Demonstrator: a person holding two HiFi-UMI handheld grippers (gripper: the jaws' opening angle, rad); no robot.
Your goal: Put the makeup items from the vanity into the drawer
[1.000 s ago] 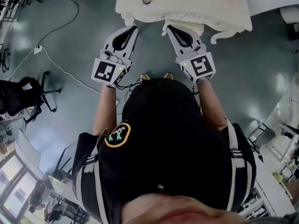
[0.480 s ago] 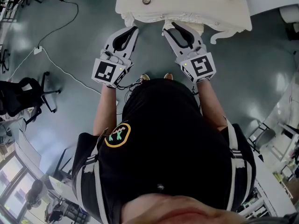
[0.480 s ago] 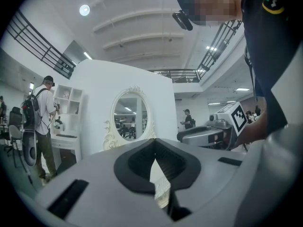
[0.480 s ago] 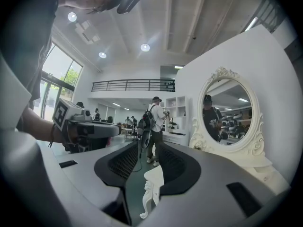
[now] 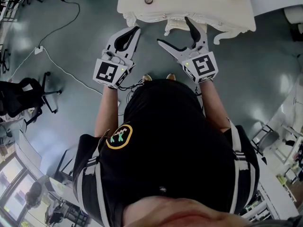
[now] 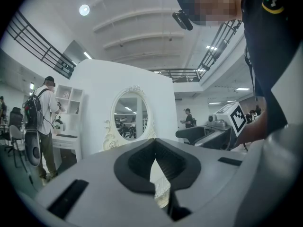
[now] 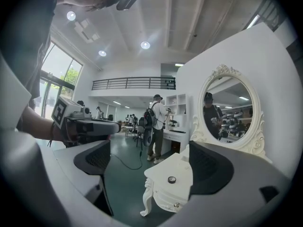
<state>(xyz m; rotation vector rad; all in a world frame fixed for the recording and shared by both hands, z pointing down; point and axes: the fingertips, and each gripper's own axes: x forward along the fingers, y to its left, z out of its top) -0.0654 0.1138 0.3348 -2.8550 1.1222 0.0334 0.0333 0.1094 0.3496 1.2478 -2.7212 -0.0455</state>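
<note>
Small dark round makeup item (image 5: 148,0) lies on the white vanity (image 5: 213,4) top, beyond both sets of jaws and touched by neither; seen between the right jaws in the right gripper view. Right gripper (image 5: 173,30) jaws have just been opening and now stand wide apart at the vanity's front edge, holding nothing. Left gripper (image 5: 135,30) jaws are closed together and empty, just short of the vanity's corner; each gripper's cube shows a square black-and-white marker.

Grey-green floor (image 5: 85,46), black office chair (image 5: 26,96), ceiling spotlights (image 7: 145,45).

Cream vanity (image 5: 199,1); seemingly teal-grey floor (image 5: 85,46).
</note>
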